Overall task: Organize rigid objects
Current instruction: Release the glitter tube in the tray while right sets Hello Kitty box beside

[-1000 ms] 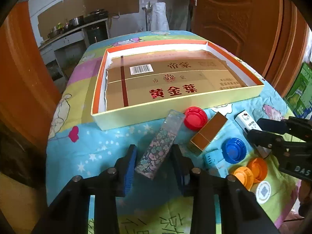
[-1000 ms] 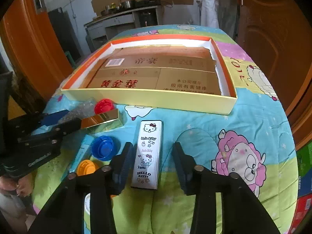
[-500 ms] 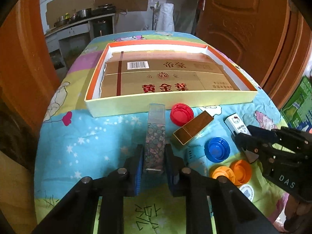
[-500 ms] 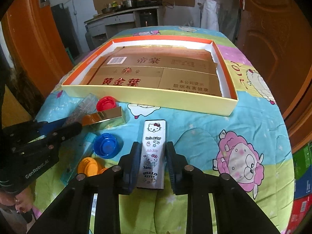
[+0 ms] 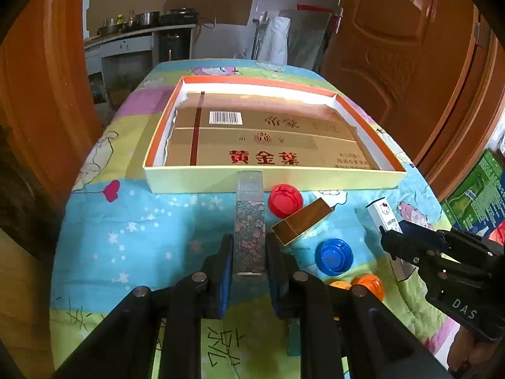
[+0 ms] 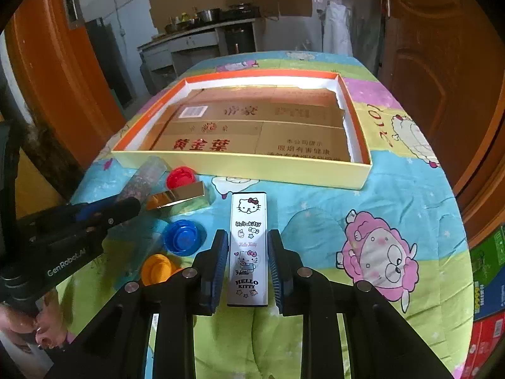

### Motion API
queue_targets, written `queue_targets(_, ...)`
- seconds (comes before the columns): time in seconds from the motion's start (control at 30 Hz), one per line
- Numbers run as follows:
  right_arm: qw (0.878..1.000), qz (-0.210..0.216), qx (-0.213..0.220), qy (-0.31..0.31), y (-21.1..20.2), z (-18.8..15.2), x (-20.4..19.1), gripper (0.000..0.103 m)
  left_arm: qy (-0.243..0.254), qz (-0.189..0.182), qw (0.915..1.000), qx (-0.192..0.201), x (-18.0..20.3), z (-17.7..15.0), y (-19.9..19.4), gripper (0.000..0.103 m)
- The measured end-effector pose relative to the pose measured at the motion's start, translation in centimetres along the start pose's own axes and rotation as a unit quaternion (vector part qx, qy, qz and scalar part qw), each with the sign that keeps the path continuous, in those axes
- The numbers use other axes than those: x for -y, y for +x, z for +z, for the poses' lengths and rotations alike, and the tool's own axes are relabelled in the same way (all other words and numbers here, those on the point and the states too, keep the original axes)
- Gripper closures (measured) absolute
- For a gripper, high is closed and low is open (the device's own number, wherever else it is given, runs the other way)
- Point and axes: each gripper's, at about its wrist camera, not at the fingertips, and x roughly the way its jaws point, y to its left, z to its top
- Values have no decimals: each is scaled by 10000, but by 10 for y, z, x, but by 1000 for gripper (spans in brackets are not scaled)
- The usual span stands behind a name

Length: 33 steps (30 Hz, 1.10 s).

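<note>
My left gripper (image 5: 249,246) is shut on a long clear box with a floral print (image 5: 248,221), held above the tablecloth and pointing at the tray. My right gripper (image 6: 247,246) is shut on a white Hello Kitty box (image 6: 248,243); it also shows in the left wrist view (image 5: 386,214). The shallow yellow tray with orange rim (image 5: 221,177) lies ahead, lined with cardboard, nothing in it. A gold box (image 5: 301,224), a red cap (image 5: 285,199), a blue cap (image 5: 333,255) and orange caps (image 5: 367,284) lie on the cloth between the grippers.
The table has a cartoon-print cloth (image 6: 378,252). Brown wooden doors (image 5: 394,47) stand at right and left. A kitchen counter with pots (image 5: 142,31) is behind the table. Coloured cartons (image 6: 489,268) stand on the floor at right.
Both grippers closed from open onto their boxes. The floral box turned from slanted to straight along the left fingers. Both views now stand higher above the table.
</note>
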Motion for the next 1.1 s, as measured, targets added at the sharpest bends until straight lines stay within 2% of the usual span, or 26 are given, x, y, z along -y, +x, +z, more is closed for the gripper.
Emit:
queue_targets(0.5, 9989, 78, 467, -73, -38, 22, -4, 77, 43, -104, 9985, 540, 18, 34, -46, 83)
queue_targets(0.7, 9977, -27, 653, -191, -45, 43, -1, 77, -96, -200, 9982, 565, 20, 57, -48, 83)
queue_targets(1.1, 9961, 25, 869, -166, -35, 94, 10, 77, -156, -91, 9976, 668, 18, 100, -34, 83)
